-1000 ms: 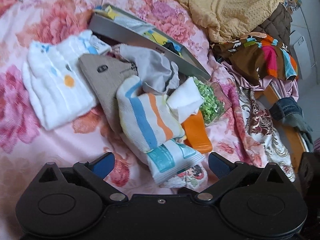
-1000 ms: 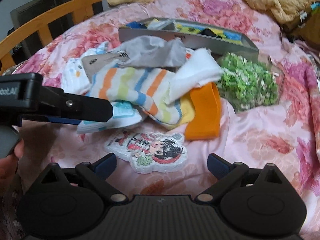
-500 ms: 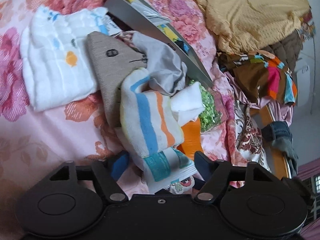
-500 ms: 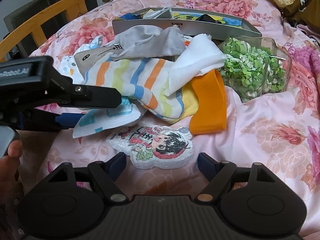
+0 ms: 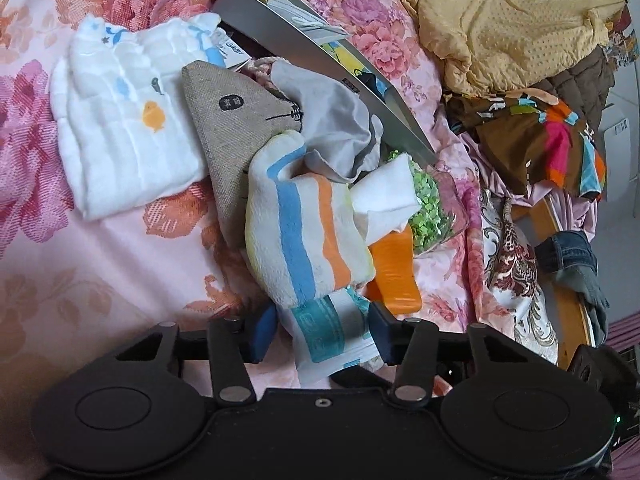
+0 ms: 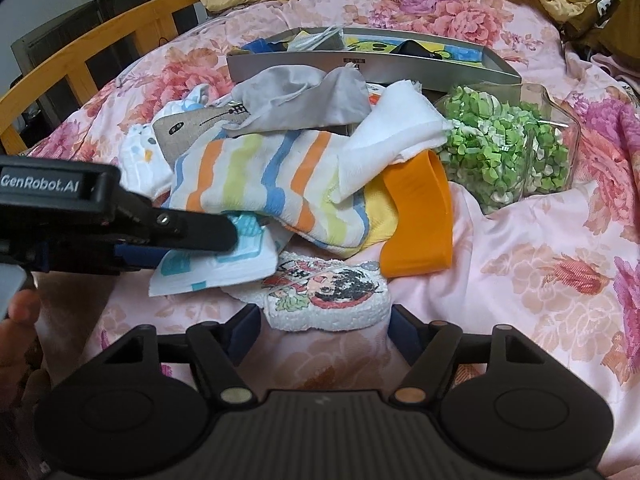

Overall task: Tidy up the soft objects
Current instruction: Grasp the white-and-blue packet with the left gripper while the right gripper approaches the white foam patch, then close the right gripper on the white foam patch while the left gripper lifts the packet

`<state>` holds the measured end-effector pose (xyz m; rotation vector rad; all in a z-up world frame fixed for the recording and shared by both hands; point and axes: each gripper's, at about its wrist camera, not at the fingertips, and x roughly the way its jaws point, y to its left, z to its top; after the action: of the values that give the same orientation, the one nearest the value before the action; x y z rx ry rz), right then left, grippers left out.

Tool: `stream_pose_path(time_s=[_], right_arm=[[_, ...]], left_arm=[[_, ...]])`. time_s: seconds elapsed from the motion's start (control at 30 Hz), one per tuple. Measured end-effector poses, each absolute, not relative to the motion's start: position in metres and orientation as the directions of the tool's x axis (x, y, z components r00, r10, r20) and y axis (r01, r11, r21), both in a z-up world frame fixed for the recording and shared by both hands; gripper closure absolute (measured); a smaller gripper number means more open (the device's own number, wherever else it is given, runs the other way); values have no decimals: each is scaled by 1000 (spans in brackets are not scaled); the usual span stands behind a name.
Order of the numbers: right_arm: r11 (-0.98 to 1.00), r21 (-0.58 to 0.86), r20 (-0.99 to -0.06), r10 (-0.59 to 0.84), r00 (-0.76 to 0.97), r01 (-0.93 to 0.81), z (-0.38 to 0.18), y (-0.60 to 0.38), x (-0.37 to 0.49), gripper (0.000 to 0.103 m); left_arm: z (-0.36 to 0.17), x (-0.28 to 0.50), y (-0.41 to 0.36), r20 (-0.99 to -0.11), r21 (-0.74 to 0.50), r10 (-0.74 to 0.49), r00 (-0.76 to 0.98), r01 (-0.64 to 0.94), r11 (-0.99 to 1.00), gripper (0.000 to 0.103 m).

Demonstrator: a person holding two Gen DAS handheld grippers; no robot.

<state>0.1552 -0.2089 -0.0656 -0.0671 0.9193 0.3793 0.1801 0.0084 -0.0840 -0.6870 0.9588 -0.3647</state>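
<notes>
The left wrist view sits low over the bed [image 5: 100,264], close to the pile, facing along its fingers toward the far edge. The right wrist view looks from the near edge, low and close, toward the headboard rail [image 6: 100,40]. Both share the striped towel [image 5: 304,240] [image 6: 272,172], the grey tray [image 5: 320,64] [image 6: 360,66] and the orange piece [image 5: 394,272] [image 6: 420,216]

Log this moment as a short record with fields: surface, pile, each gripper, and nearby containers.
surface: bed with pink floral cover
pile: striped towel on top, grey cloth and beige pouch behind it, orange piece beside
left gripper: jaws around the teal-printed white cloth, not yet clamped
right gripper: open, fingers on either side of the cartoon patch
containers: grey tray behind the pile; clear bowl of green bits to its right
apart: folded white cloth
</notes>
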Motion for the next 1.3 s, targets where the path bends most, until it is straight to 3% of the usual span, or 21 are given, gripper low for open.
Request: stream_pose_path(time_s=[0.1, 0.27, 0.5, 0.73, 0.97, 1.13, 1.3], right_arm=[[932, 109, -778, 297, 554, -346, -64, -210, 154, 39], [931, 140, -771, 316, 553, -336, -62, -215, 155, 36], [912, 310, -736, 408, 540, -267, -61, -237, 167, 35], [841, 515, -687, 520, 508, -166, -75, -252, 188, 45], [762, 647, -660, 577, 482, -27, -88, -275, 195, 44], [757, 653, -669, 557, 492, 31, -95, -284, 197, 69], [760, 649, -660, 557, 505, 10, -92, -283, 192, 74]], left_arm=[[-83, 176, 14, -631, -677, -570, 526, -16, 736, 53], [-81, 168, 23, -649, -667, -565, 510, -23, 745, 56], [-82, 157, 33, -689, -622, -547, 476, 1, 783, 57], [-76, 149, 20, -702, -554, -509, 498, 66, 830, 64], [-73, 140, 9, -707, -534, -498, 502, 82, 841, 68], [-69, 135, 3, -710, -526, -483, 512, 71, 848, 69], [-61, 125, -1, -712, -517, -477, 516, 75, 853, 69]])
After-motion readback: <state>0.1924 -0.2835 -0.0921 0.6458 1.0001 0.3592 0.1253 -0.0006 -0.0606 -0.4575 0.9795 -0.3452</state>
